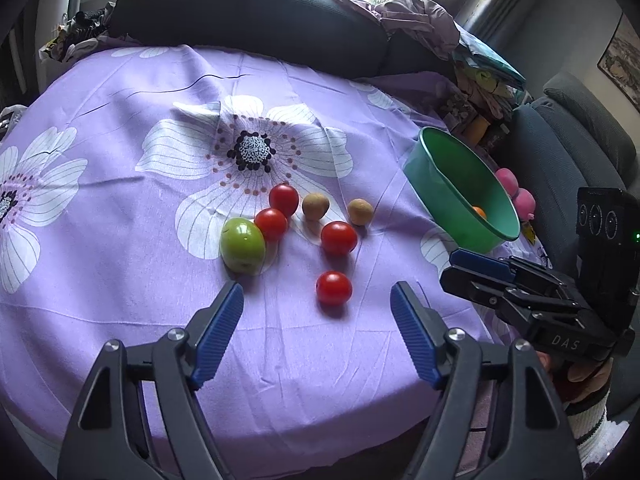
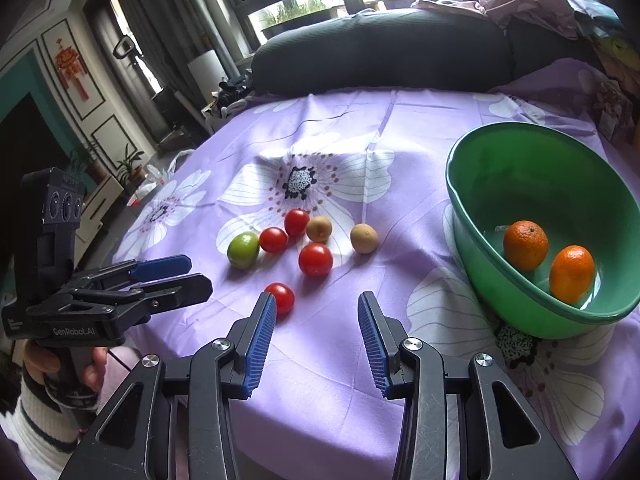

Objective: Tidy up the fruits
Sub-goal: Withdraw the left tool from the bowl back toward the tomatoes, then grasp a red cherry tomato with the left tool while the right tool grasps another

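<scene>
Several red tomatoes [image 1: 334,288] [image 2: 315,259], two small brown fruits [image 1: 316,207] [image 2: 364,238] and a green fruit [image 1: 242,245] [image 2: 243,250] lie on the purple flowered cloth. A green bowl [image 1: 436,160] [image 2: 532,152] at the right holds two oranges [image 2: 525,245]. My left gripper [image 1: 318,300] is open and empty, just short of the nearest tomato. My right gripper [image 2: 316,308] is open and empty, with the nearest tomato [image 2: 281,298] by its left finger. Each gripper shows in the other's view, left gripper [image 2: 176,276], right gripper [image 1: 476,272].
The round table [image 1: 120,160] is covered by the purple cloth. A dark sofa cushion [image 1: 248,16] lies behind it, clothes and boxes [image 1: 480,80] at the back right, pink objects [image 1: 516,192] beyond the bowl. The table's front edge curves just below the grippers.
</scene>
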A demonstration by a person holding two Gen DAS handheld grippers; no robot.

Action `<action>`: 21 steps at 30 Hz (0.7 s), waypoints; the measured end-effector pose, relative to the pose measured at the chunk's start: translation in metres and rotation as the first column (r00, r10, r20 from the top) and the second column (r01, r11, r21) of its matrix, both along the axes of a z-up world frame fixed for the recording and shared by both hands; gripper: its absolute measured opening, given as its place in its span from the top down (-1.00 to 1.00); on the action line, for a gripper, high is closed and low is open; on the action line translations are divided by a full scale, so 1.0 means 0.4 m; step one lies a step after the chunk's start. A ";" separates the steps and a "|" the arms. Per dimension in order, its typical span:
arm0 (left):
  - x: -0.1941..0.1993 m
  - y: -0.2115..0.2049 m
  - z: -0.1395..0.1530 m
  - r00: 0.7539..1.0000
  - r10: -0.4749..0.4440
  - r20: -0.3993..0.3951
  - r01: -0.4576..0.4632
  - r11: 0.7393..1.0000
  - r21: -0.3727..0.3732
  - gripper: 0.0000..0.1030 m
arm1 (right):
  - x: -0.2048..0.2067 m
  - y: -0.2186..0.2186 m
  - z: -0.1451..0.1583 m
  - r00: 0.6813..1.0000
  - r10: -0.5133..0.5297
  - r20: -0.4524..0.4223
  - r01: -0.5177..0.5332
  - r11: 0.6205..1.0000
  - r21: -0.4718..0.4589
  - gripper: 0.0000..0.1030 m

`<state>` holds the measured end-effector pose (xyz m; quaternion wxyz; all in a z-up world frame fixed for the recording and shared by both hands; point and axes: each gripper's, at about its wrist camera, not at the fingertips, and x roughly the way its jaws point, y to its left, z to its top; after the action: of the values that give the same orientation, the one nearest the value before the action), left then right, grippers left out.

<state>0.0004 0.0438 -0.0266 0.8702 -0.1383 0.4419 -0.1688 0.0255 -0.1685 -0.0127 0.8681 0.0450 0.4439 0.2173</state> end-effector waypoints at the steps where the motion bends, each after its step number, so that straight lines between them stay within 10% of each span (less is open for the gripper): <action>1: 0.001 0.004 -0.003 1.000 0.002 -0.006 -0.002 1.000 -0.010 -0.44 | 0.003 0.003 -0.005 1.000 0.005 -0.007 -0.005 1.000 0.002 0.16; 21: 0.045 0.017 -0.036 0.998 -0.060 -0.019 0.059 0.996 -0.070 -0.35 | 0.065 0.137 -0.116 0.983 0.152 -0.100 -0.161 0.983 -0.090 0.16</action>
<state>0.0183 0.0504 -0.0410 0.8548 -0.1568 0.4488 -0.2082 0.0514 -0.1138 -0.0592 0.8279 -0.0223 0.4961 0.2606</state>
